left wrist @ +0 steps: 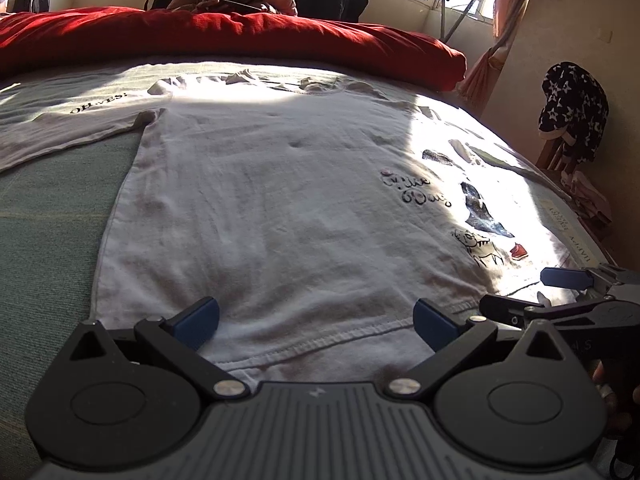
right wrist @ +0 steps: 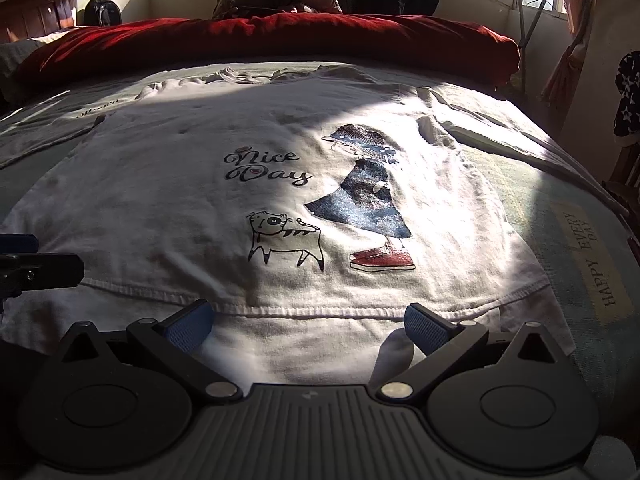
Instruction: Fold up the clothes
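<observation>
The green bed (right wrist: pixel 520 184) carried a white printed cotton T-shirt (right wrist: pixel 168 216), spread flat, hem at the near edge. I had my left gripper (left wrist: pixel 316 320) and right gripper (right wrist: pixel 308 322) released, jaws wide over that hem.

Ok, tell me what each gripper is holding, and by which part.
Nothing. The left gripper and right gripper are both open at the white T-shirt's bottom hem.

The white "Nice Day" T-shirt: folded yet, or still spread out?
Spread out. The T-shirt lies flat, print up, hem nearest both open grippers, left and right; sleeve extended.
</observation>
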A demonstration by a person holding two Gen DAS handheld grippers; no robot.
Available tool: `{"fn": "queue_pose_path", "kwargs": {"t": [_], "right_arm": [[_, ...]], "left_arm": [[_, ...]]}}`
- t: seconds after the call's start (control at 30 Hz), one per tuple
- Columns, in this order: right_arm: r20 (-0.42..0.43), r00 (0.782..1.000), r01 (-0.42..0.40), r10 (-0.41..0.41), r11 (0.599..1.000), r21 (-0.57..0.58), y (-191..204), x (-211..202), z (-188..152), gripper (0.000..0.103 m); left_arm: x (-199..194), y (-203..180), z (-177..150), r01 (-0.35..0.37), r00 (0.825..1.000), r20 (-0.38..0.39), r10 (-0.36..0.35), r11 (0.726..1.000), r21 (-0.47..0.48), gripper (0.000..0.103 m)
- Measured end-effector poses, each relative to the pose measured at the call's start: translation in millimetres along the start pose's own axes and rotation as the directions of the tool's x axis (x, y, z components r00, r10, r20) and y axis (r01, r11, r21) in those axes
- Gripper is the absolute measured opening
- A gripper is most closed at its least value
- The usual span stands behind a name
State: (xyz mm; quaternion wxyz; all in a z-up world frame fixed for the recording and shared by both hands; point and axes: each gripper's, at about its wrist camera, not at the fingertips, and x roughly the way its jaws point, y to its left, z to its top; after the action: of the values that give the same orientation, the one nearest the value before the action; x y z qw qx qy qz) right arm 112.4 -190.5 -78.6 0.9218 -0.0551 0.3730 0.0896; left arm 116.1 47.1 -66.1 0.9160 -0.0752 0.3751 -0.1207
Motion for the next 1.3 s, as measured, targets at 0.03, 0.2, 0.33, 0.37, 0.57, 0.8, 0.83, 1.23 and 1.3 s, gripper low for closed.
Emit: {"fn": "queue_pose_path", "kwargs": {"t": [0.03,0.2,0.33,0.37,0.57,0.8,0.83,1.23,1.3], "right_arm": [[0.012,1.000,-0.004,0.004,1.000,-0.004,1,-2,2,0.103],[0.082,0.993,-0.086,0.089,0.995,-0.044,4,0,32,0.103],[0.088,0.984,-0.147,0.156,0.984,-0.096,10,23,71,0.103],[0.087,0.980,-0.172,0.181,0.979,-0.109,12,29,79,0.103],[0.056,0.951,-0.299,0.305,0.949,-0.098,13,60,79,0.103],[0.042,0.953,-0.291,0.299,0.947,-0.137,6,61,59,0.103],[0.038,0.949,-0.306,0.312,0.945,-0.120,3,62,59,0.103],[0.048,0.936,-0.345,0.348,0.937,-0.057,-11,64,57,0.103],[0.049,0.934,-0.351,0.353,0.935,-0.049,-13,64,58,0.103]], "left_arm": [[0,0,3,0.005,1.000,0.002,-0.005,1.000,-0.002,0.103],[7,4,18,-0.010,1.000,0.001,0.010,1.000,-0.014,0.103],[15,11,20,-0.011,0.999,-0.037,0.008,0.998,-0.063,0.103],[14,13,22,-0.007,0.999,-0.041,0.004,0.997,-0.072,0.103],[19,30,58,0.007,0.997,-0.072,-0.017,0.991,-0.132,0.103],[64,18,92,-0.022,0.995,-0.103,0.010,0.992,-0.122,0.103],[72,20,89,-0.015,0.991,-0.131,-0.004,0.990,-0.142,0.103],[63,52,109,0.030,0.987,-0.142,-0.073,0.957,-0.288,0.103],[50,72,126,0.016,0.995,-0.086,-0.044,0.951,-0.309,0.103]]}}
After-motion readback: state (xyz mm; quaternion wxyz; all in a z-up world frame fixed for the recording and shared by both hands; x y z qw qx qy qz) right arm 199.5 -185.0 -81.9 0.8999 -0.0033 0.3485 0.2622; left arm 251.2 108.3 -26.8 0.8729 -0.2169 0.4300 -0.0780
